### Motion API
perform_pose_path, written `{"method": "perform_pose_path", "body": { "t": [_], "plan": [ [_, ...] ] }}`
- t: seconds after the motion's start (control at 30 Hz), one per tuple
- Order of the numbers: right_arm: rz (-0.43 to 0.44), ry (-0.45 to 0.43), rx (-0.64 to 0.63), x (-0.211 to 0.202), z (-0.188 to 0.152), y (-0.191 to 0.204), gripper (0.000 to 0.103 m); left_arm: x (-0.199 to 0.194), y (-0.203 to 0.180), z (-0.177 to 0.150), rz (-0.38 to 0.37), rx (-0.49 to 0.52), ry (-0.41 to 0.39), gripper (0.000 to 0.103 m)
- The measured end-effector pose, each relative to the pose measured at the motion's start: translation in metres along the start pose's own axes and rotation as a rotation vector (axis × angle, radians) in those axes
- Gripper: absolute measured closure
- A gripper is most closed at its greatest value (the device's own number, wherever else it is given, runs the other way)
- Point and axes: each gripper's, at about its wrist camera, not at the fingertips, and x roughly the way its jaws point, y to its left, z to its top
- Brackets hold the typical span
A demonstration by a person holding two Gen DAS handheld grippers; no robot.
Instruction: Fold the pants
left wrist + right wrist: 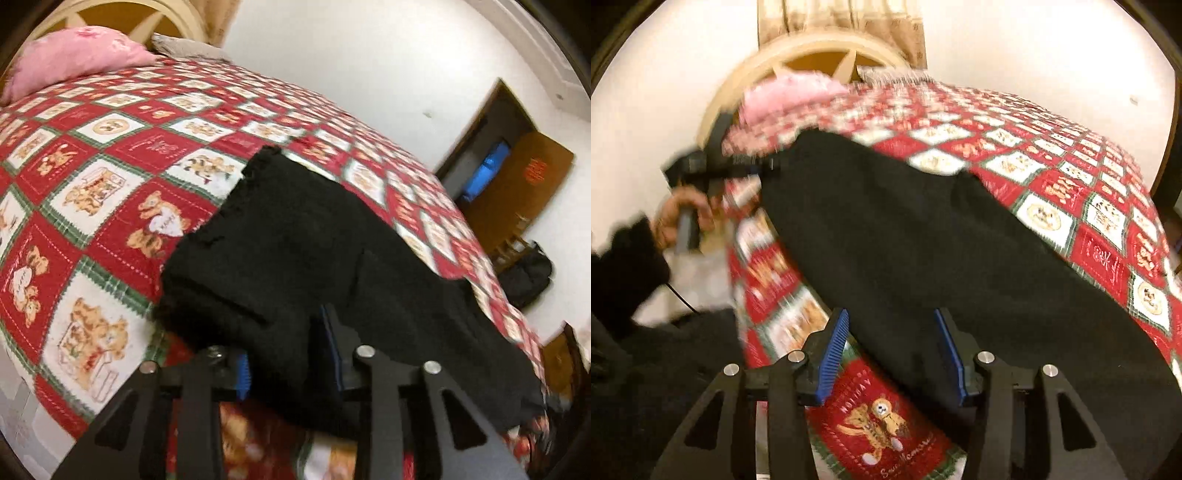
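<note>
Black pants (306,251) lie spread on a bed with a red teddy-bear quilt (92,192). My left gripper (288,350) has pants fabric lying between and over its fingers near the front edge of the bed; how far it is closed is unclear. In the right wrist view the pants (923,240) stretch across the quilt (1089,206). My right gripper (892,350) is open, its blue pads (833,354) wide apart, with the pants' near edge between them. The left gripper (753,168) shows there at the pants' far left end, blurred, held by a hand.
A pink pillow (74,59) and a cream headboard (812,51) are at the bed's head. White walls surround the bed. A brown door (517,192) and a dark bag (528,277) stand at the right of the left wrist view.
</note>
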Motion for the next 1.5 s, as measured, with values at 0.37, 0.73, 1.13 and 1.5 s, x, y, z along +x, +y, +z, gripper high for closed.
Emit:
{"method": "perform_pose_path", "body": {
  "t": [0.37,0.73,1.13,1.5],
  "plan": [
    [-0.004,-0.012,0.16,0.08,0.093,-0.085,0.072,-0.031,-0.029,0.006,0.166,0.101,-0.184,0.027],
    [-0.054,0.055,0.152,0.149,0.109,-0.104,0.078,0.022,-0.062,-0.006,0.188,0.197,-0.108,0.027],
    [0.028,0.076,0.06,0.159,0.116,-0.108,0.098,0.029,-0.063,-0.003,0.19,0.2,-0.104,0.024],
    [-0.104,0.055,0.139,0.177,0.129,-0.12,0.099,0.048,-0.075,-0.005,0.295,0.281,-0.099,0.009]
  ]
}}
